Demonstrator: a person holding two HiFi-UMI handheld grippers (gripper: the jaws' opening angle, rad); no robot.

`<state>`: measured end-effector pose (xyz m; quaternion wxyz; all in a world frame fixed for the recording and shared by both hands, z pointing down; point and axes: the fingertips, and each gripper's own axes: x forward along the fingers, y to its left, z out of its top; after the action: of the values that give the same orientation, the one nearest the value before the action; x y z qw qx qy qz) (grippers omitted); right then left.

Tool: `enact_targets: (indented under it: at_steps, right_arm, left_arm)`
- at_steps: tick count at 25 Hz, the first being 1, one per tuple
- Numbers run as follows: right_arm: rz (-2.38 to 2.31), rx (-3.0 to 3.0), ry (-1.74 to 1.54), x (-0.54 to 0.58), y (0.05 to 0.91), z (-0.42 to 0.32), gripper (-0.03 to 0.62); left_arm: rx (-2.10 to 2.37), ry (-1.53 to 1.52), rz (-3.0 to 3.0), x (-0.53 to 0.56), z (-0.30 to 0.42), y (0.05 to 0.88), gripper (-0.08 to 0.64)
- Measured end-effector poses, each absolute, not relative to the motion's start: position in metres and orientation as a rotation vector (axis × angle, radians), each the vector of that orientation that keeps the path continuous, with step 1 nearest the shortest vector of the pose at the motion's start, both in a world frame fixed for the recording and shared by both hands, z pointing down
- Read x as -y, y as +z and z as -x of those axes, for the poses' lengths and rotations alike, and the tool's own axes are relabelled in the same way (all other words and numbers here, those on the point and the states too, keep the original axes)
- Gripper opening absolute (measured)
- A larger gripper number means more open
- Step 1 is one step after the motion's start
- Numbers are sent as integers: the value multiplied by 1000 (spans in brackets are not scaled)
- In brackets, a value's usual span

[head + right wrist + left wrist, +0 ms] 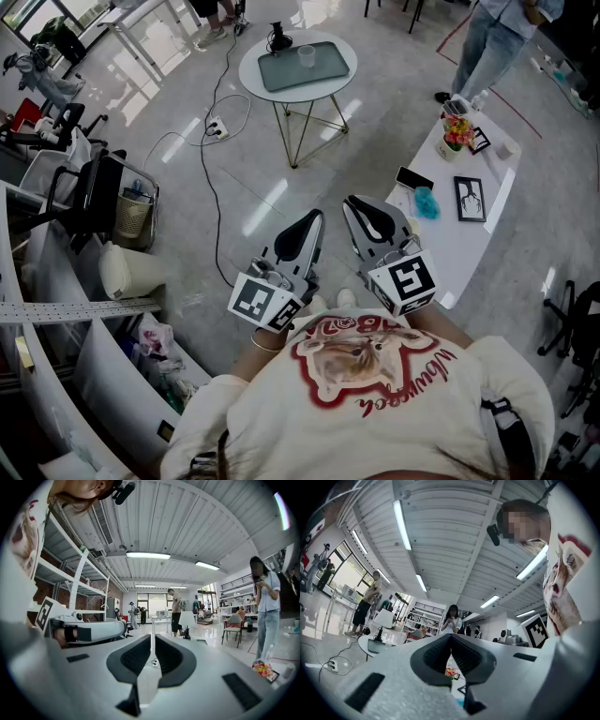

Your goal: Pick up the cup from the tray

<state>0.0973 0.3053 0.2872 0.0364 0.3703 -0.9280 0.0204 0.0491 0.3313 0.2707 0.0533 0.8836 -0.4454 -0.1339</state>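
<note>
A clear cup (307,56) stands upright on a grey tray (281,75) on a round white table (258,52), far ahead in the head view. Both grippers are held close to my chest, well short of that table. My left gripper (309,220) points forward with its dark jaws closed together and nothing between them; its tips (451,637) meet in the left gripper view. Beside it, my right gripper (354,204) is also shut and empty, with its tips (153,637) together. The tray (377,645) shows small at the left in the left gripper view; the cup cannot be made out there.
A long white table (487,234) at the right carries flowers (457,131), a phone (413,178) and a picture frame (469,199). A power strip (216,127) with cables lies on the floor left of the round table. Shelves, a chair and a basket (131,214) stand at left. A person (497,47) stands beyond.
</note>
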Motion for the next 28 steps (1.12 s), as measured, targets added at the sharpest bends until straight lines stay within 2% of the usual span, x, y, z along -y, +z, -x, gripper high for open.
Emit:
enact_targets:
  at_steps: [28]
  right_arm:
    - [-1092,2909,37,-316,280,-112,51]
  left_arm:
    - [1397,-428,-2691,-339,-65,263,14]
